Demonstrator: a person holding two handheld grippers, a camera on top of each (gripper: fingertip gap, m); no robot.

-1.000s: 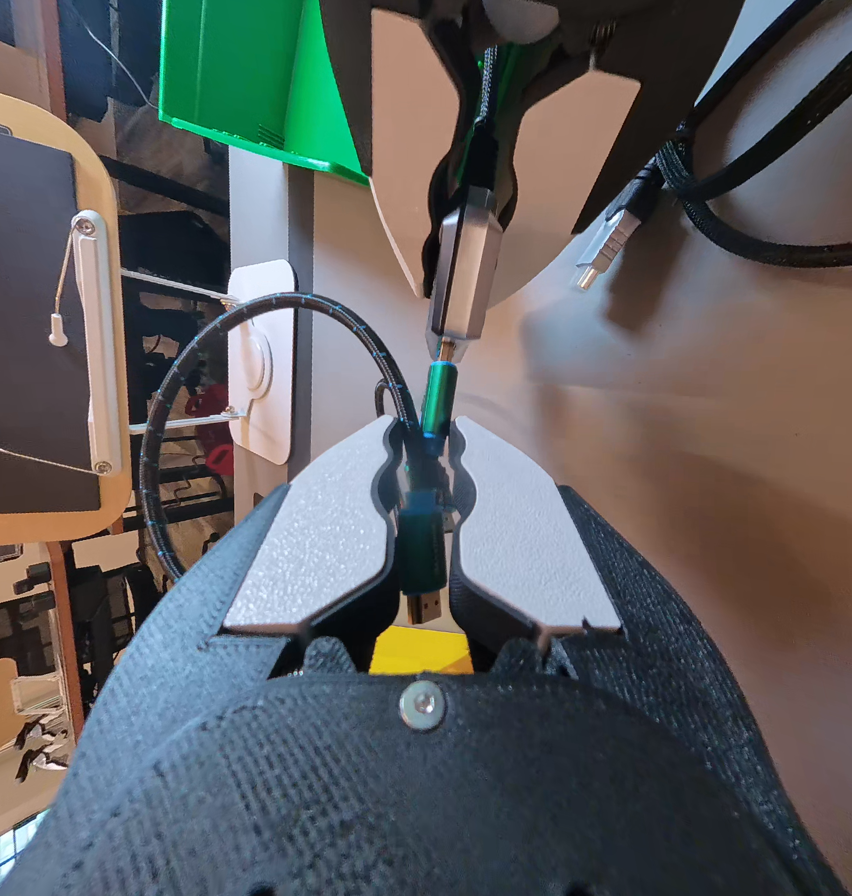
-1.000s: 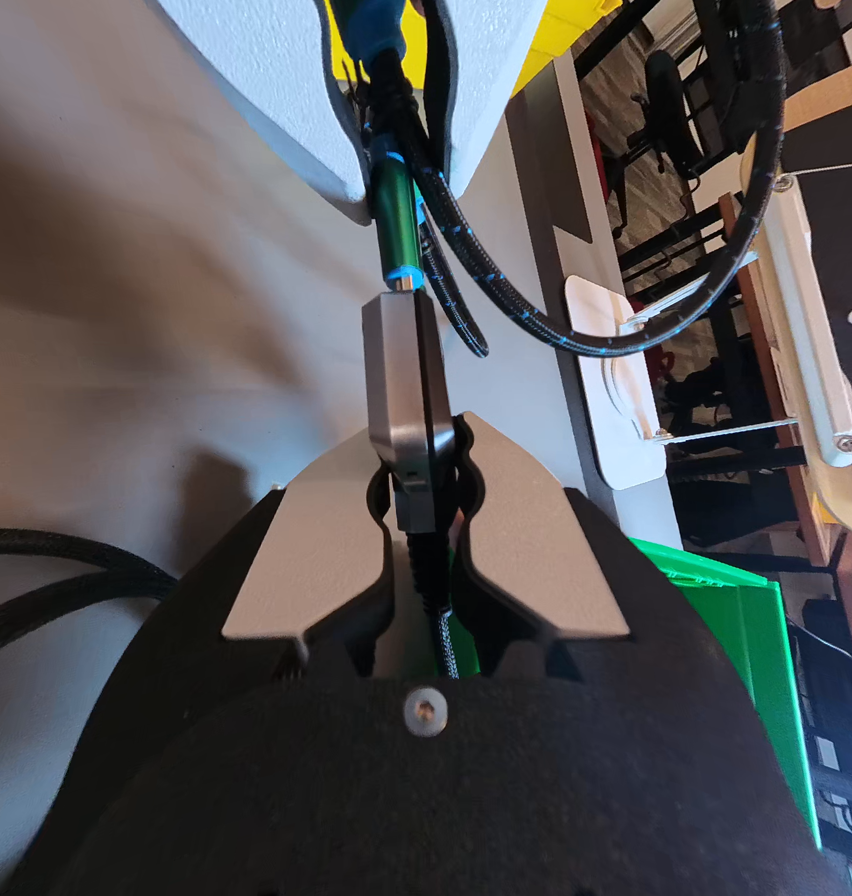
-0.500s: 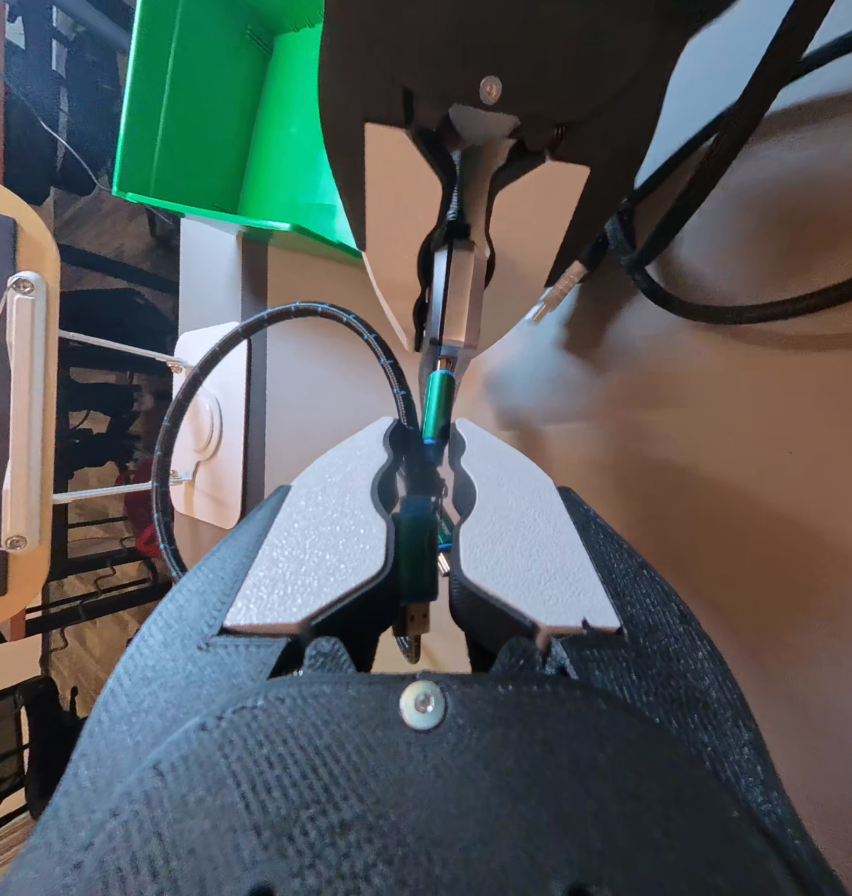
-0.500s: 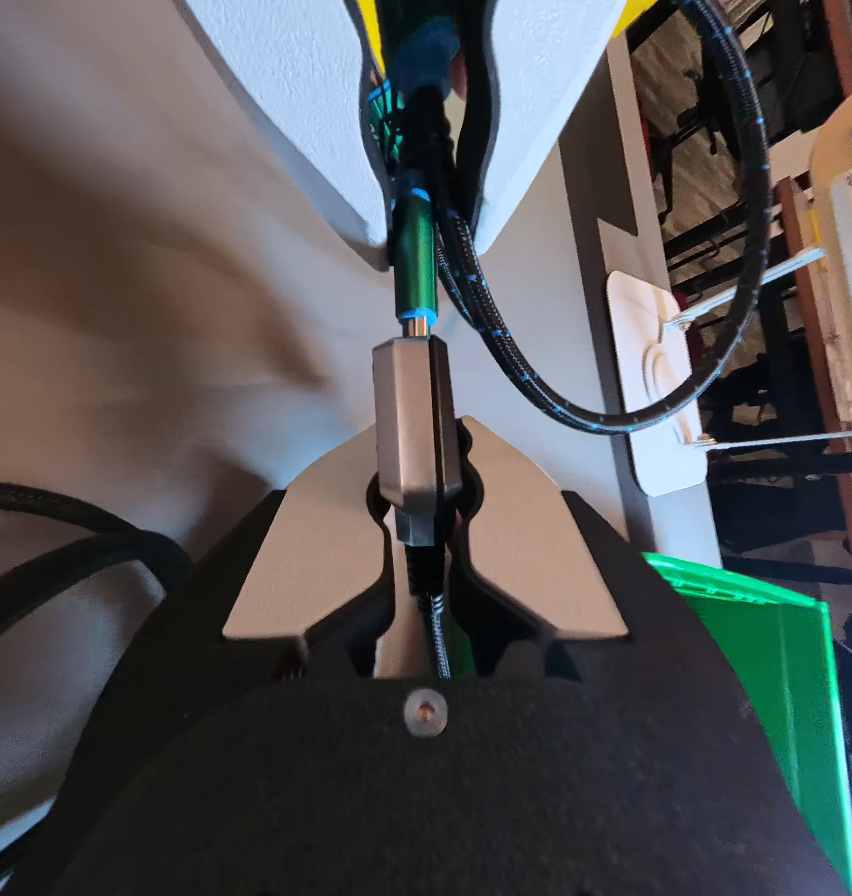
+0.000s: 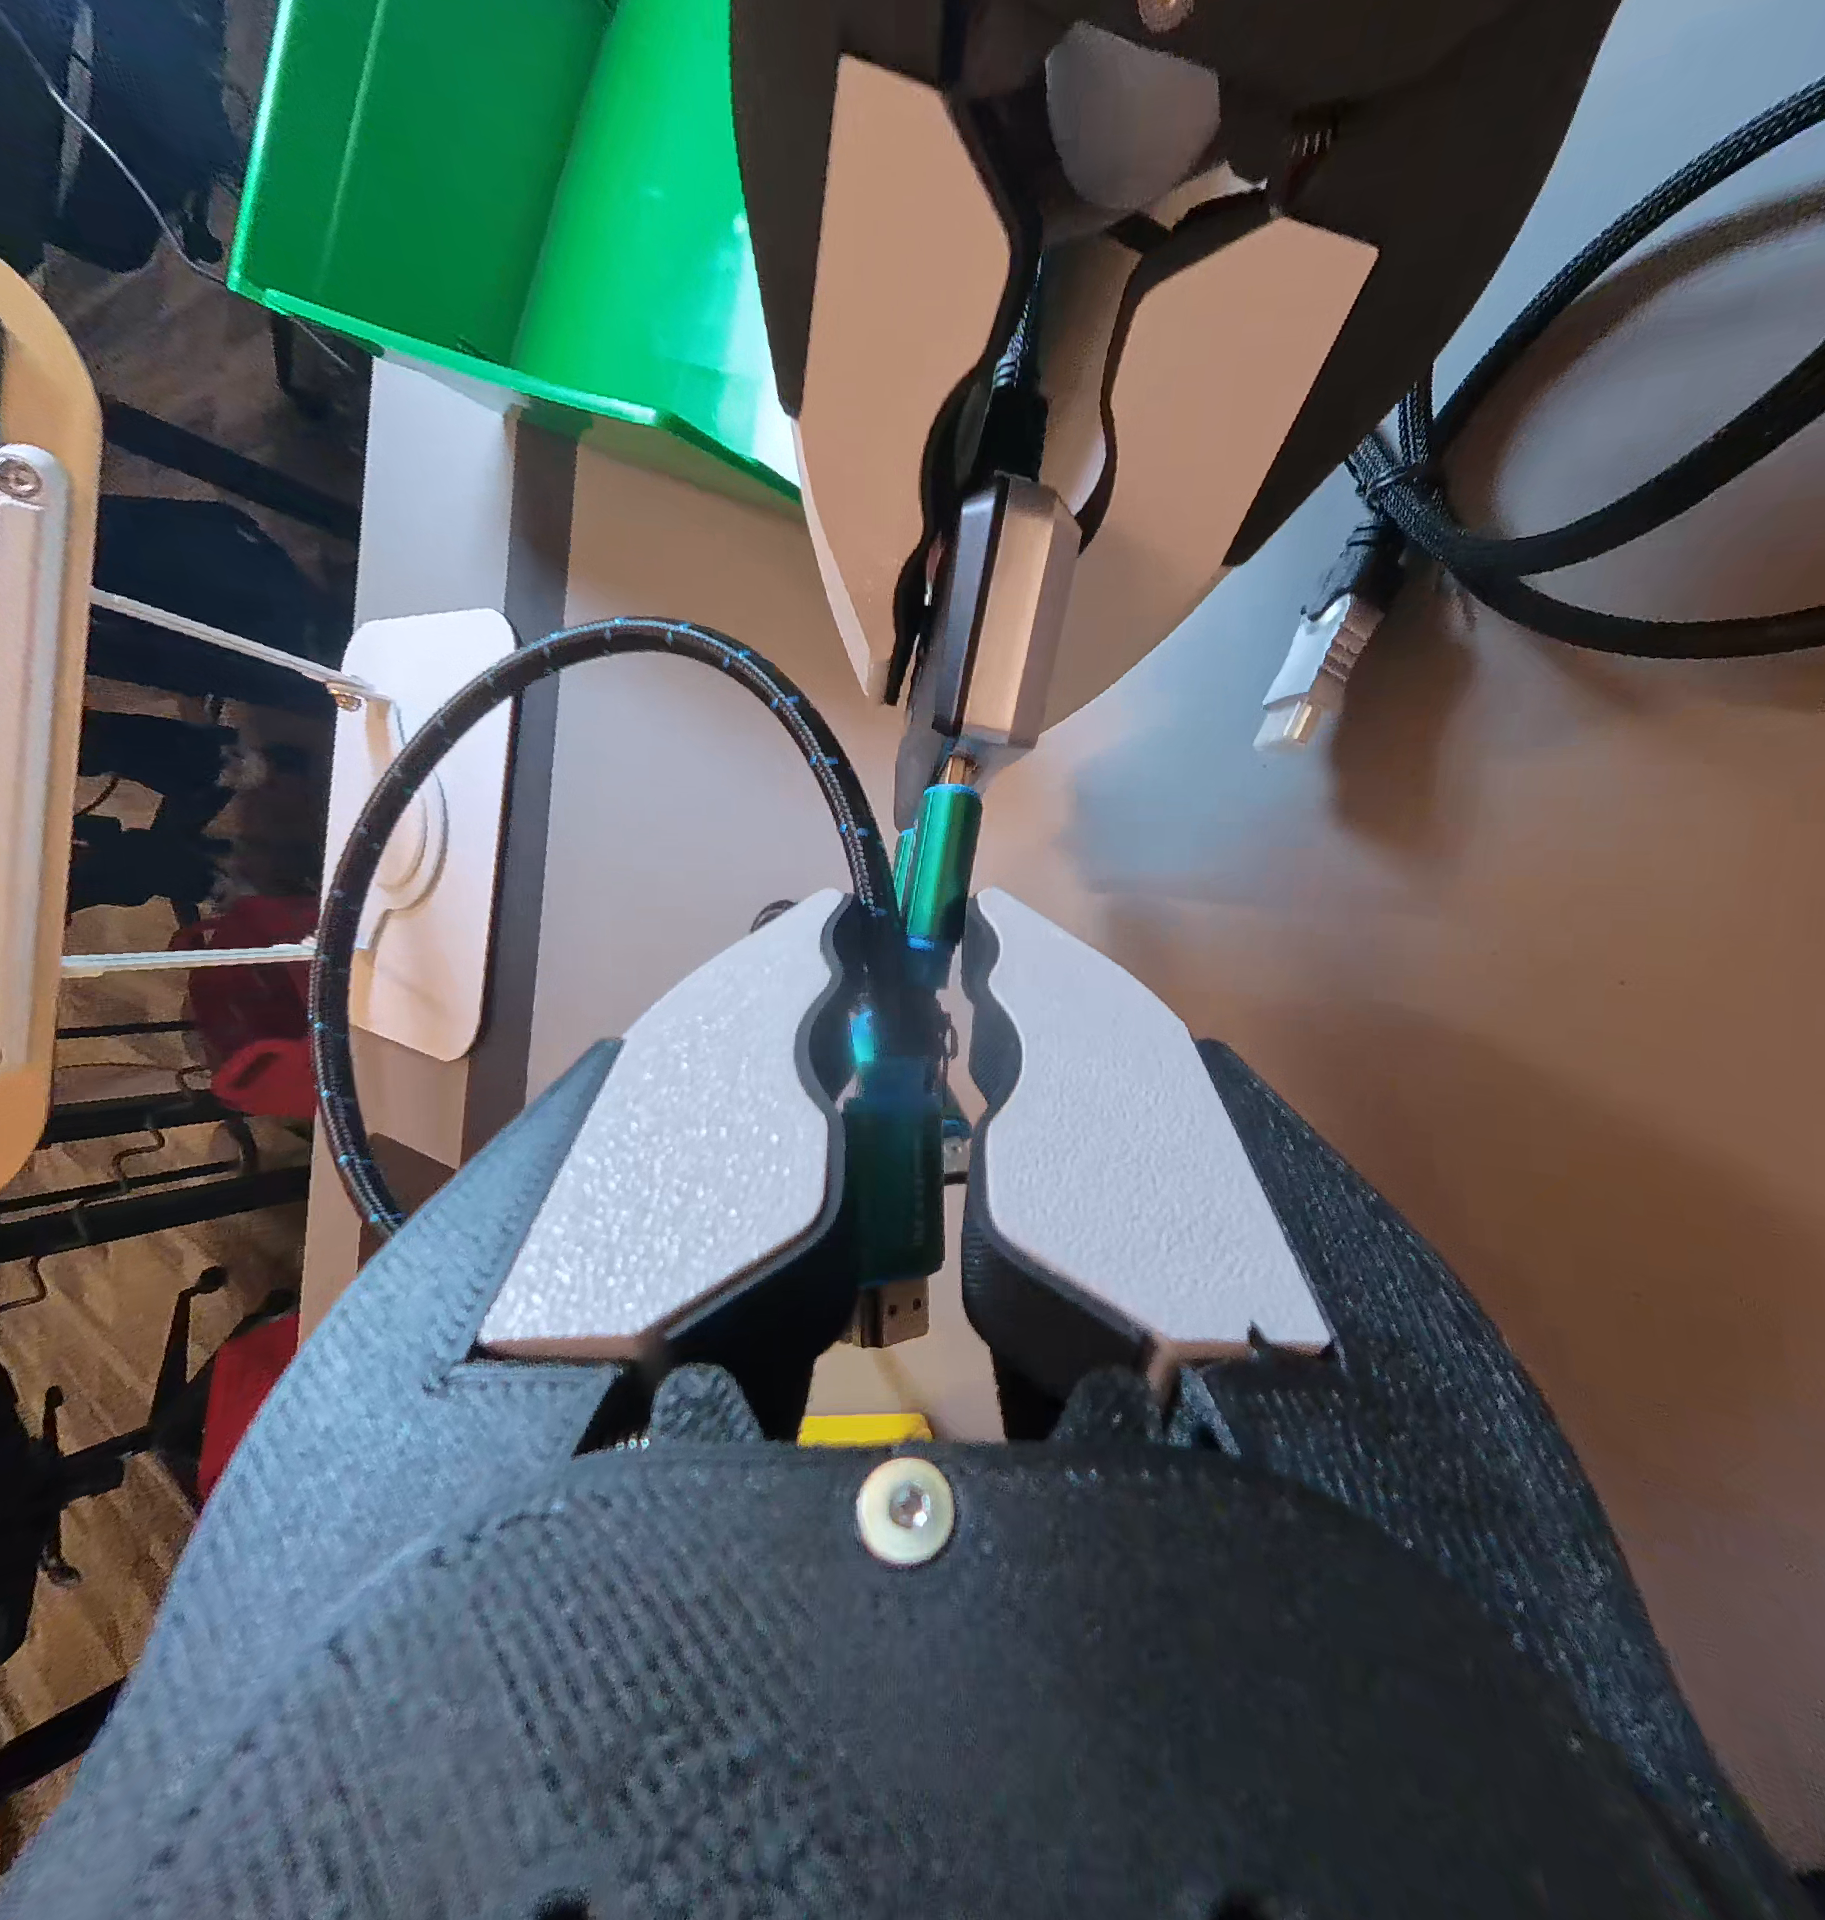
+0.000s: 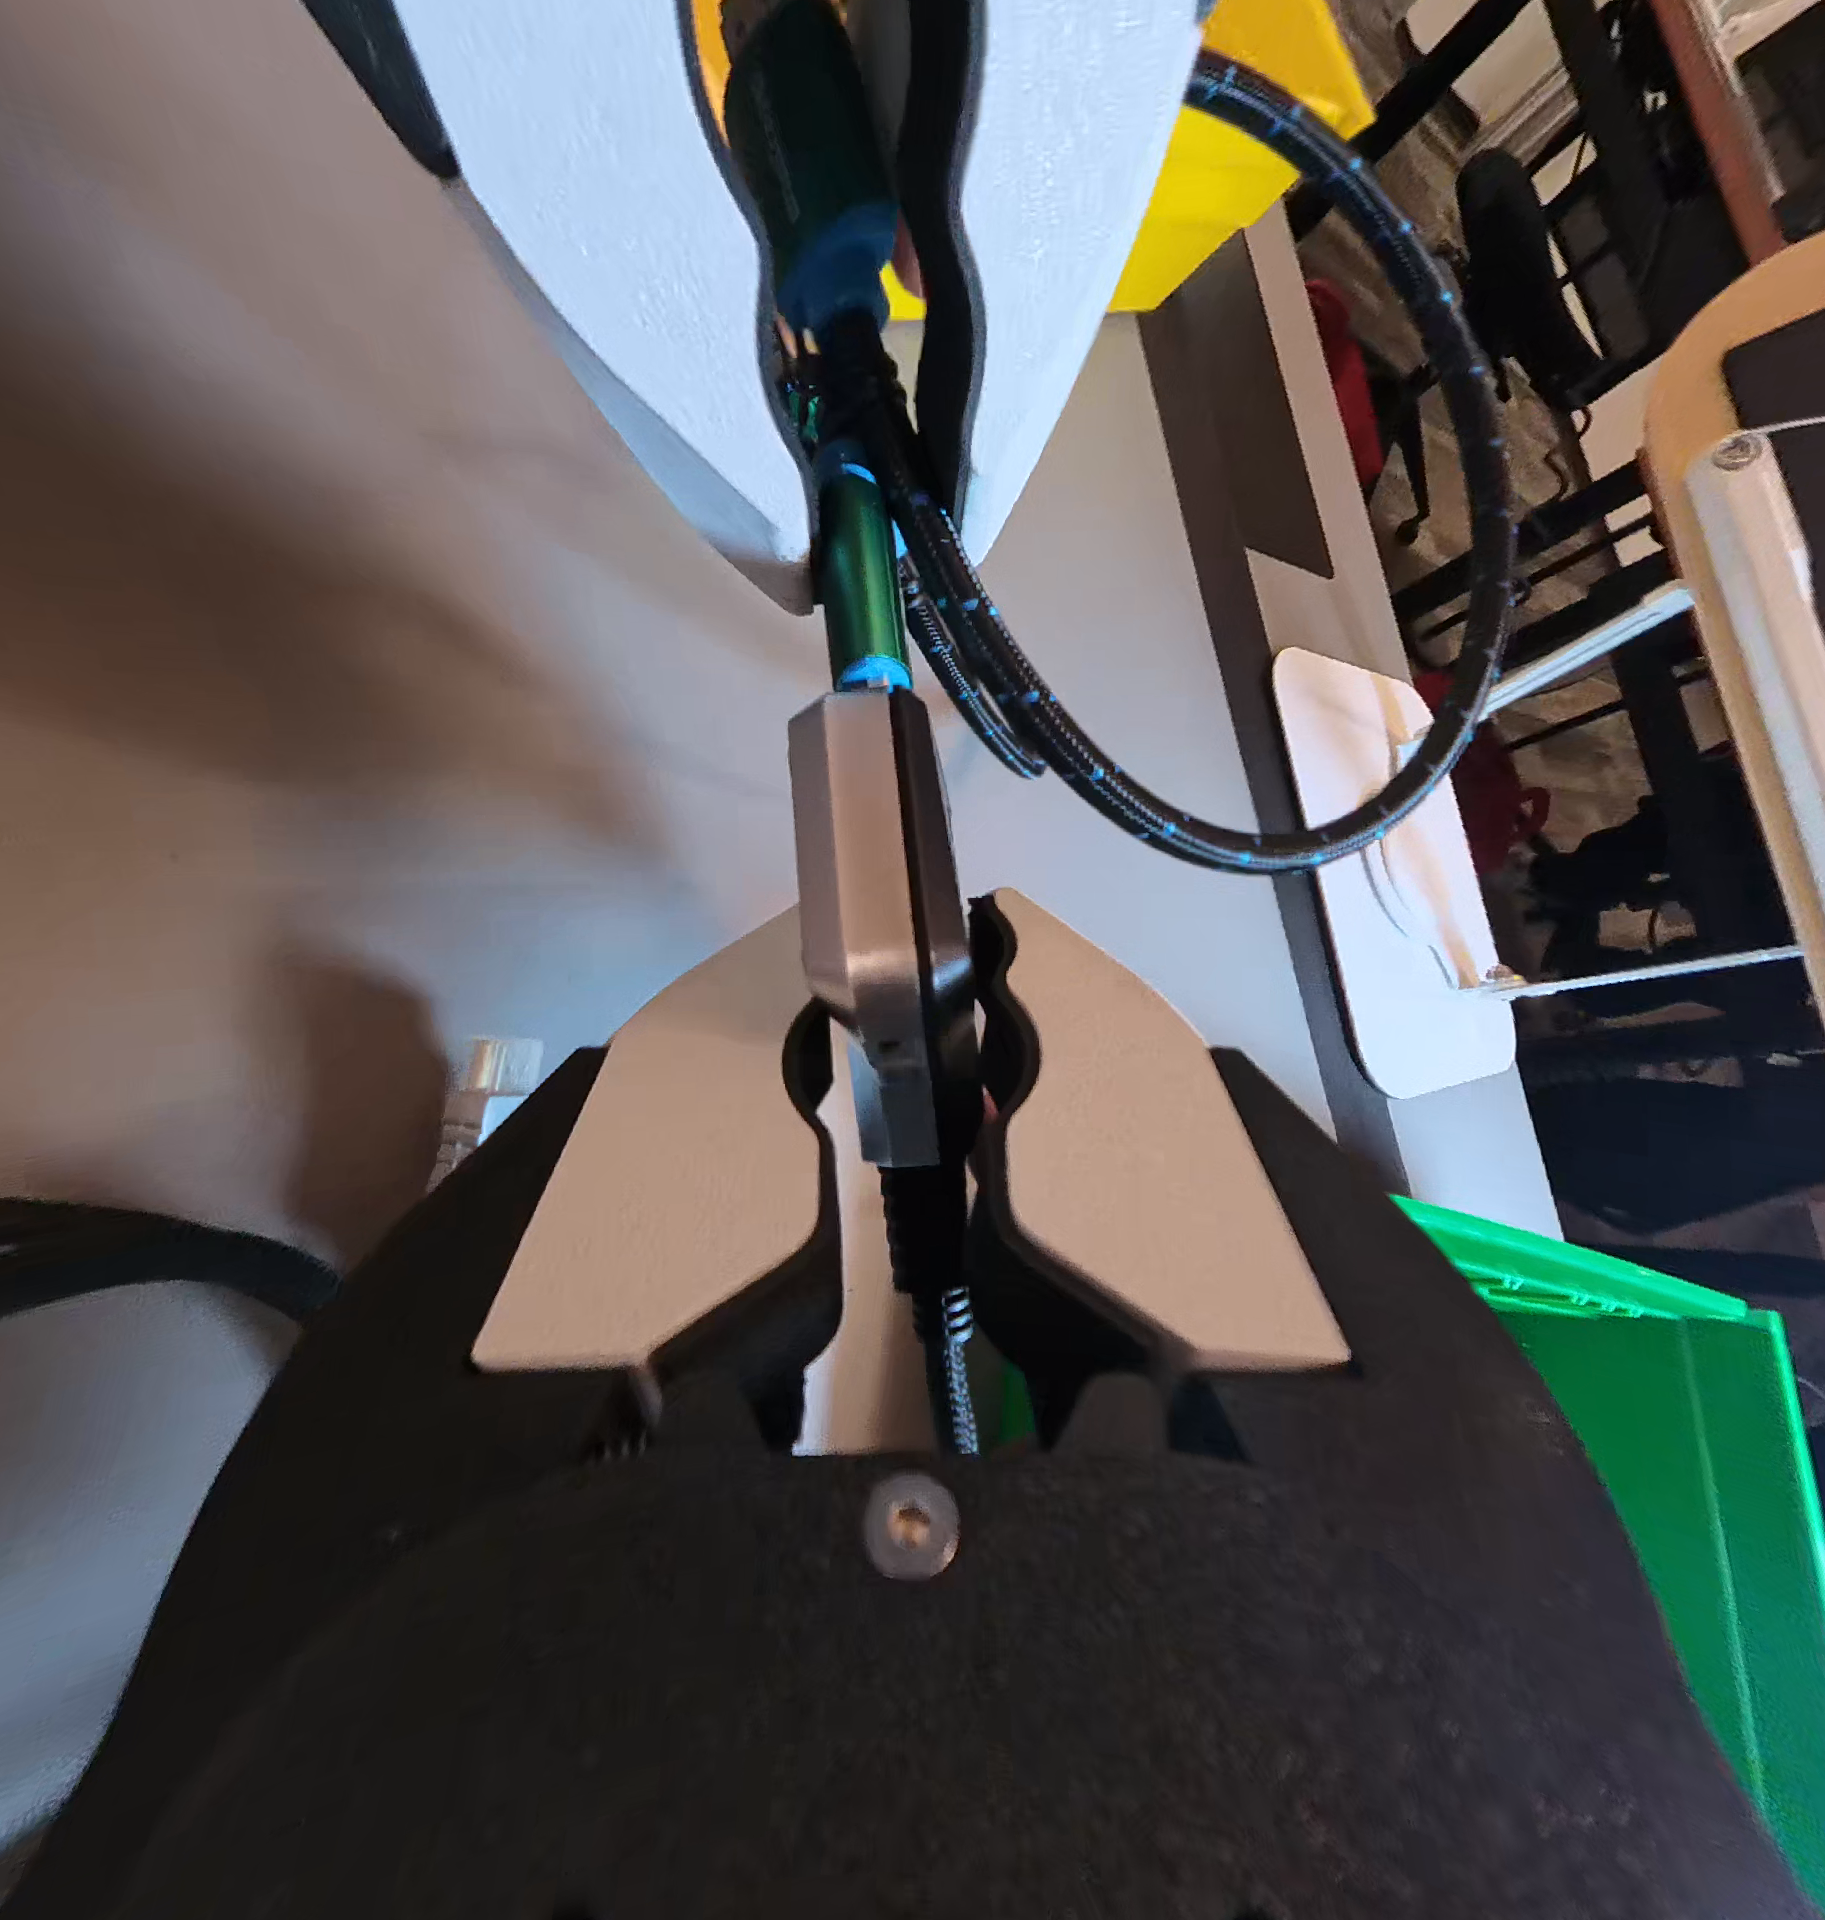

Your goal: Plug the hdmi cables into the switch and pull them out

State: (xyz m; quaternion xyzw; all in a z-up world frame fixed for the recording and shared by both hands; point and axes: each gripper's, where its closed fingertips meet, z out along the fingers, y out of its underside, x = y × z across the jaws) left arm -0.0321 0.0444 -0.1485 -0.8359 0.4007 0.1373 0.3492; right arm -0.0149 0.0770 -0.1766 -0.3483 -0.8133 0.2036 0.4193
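Observation:
My left gripper (image 5: pixel 908 904) is shut on the green hdmi plug (image 5: pixel 934 862) of a black braided cable (image 5: pixel 575 675) that loops out to the left. A second green plug (image 5: pixel 892 1174) of that cable lies between the jaws, with its metal end towards the camera. My right gripper (image 6: pixel 965 914) is shut on the grey metal switch (image 6: pixel 866 883). The two grippers face each other above the table. The green plug (image 6: pixel 866 592) meets the switch's port end-on, and in the left wrist view a short stub of metal tip shows at the switch (image 5: pixel 1001 613).
A green bin (image 5: pixel 472 208) stands at the table's edge behind the right gripper. A yellow bin (image 6: pixel 1230 156) stands behind the left gripper. Thick black braided cables with a loose silver plug (image 5: pixel 1313 665) lie on the table (image 5: pixel 1510 1039). A white plate (image 5: pixel 420 831) is fixed at the table's edge. Left tips to right tips: about 5 centimeters.
Both grippers have shifted and tilted a little while keeping their grips. The green plug stays lined up at the switch's port throughout.

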